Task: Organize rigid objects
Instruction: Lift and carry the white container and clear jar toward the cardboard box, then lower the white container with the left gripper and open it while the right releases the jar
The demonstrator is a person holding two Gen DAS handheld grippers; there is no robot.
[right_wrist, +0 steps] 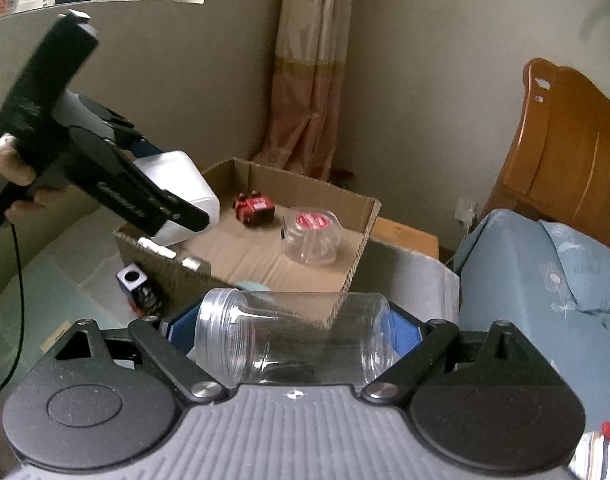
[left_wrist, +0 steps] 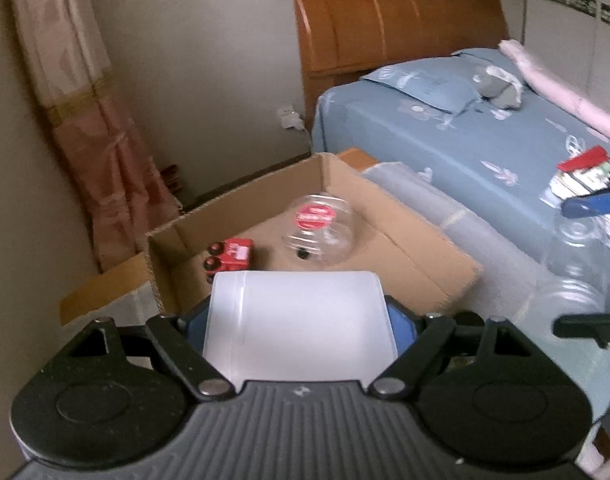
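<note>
My left gripper (left_wrist: pixel 301 320) is shut on a white plastic container (left_wrist: pixel 301 328), held over the near edge of an open cardboard box (left_wrist: pixel 429 264); it also shows in the right wrist view (right_wrist: pixel 177 196). My right gripper (right_wrist: pixel 293 336) is shut on a clear plastic jar (right_wrist: pixel 293 340), held sideways with its open threaded mouth to the left, just short of the box (right_wrist: pixel 361 232). Inside the box lie a red toy car (left_wrist: pixel 229 256) (right_wrist: pixel 255 210) and a clear jar with a red lid (left_wrist: pixel 319 232) (right_wrist: pixel 311 236).
A bed with a blue floral sheet (left_wrist: pixel 465 136) and wooden headboard (left_wrist: pixel 385 20) stands right of the box. A pink curtain (left_wrist: pixel 85 120) hangs at the wall. A small black-and-white cube (right_wrist: pixel 131 278) lies on the floor by the box. Red and striped items (left_wrist: pixel 585 172) lie on the bed.
</note>
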